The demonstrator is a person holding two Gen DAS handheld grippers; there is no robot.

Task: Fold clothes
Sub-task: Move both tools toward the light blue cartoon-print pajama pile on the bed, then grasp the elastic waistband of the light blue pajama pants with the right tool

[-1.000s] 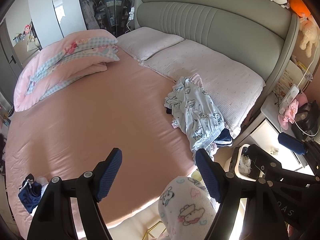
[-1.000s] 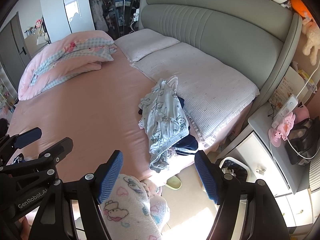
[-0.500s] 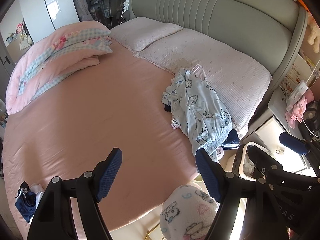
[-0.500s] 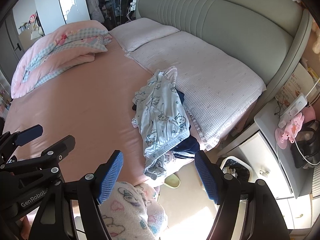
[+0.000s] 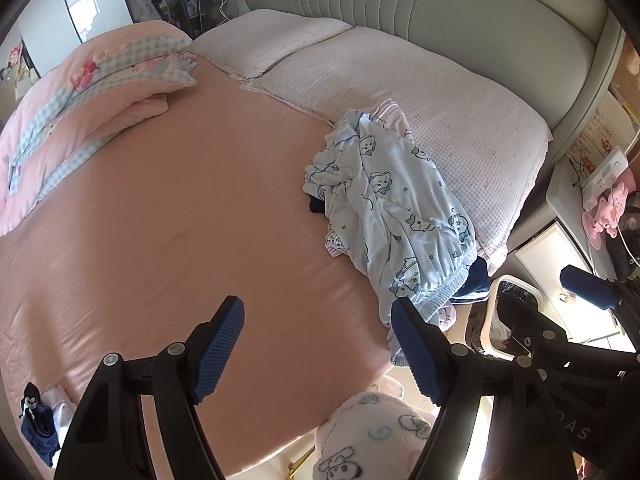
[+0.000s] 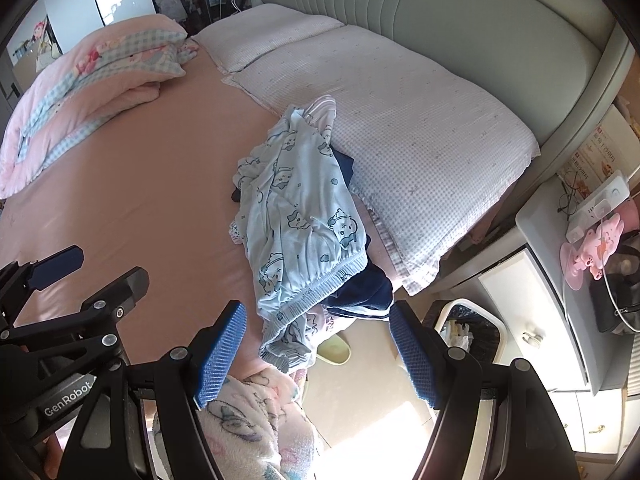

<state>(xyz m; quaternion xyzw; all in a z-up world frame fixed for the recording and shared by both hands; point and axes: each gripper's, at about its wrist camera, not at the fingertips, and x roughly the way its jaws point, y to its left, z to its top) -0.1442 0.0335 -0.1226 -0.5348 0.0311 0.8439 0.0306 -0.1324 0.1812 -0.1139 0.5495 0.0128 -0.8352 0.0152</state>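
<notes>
Left tongs (image 5: 318, 344) and right tongs (image 6: 318, 350): both spread wide, gripping nothing, poised above the pink-sheeted bed (image 5: 160, 208). Crumpled light-blue cartoon-print pyjama garment (image 6: 300, 216) heaped atop dark navy clothing (image 6: 360, 288) at the bed's edge, beside the white textured pillow (image 6: 400, 120).

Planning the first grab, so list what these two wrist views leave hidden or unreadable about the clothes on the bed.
- Dark navy garment: right wrist view, mostly buried under the light blue cartoon-print pyjamas; its type is unclear.
- Pink striped garment: left wrist view, only an edge shows behind the pyjamas.
- Small blue and white clothes: left wrist view, cut off by the fisheye edge at the lower left.
- Pyjama hem: right wrist view, hangs over the bed edge.
</notes>
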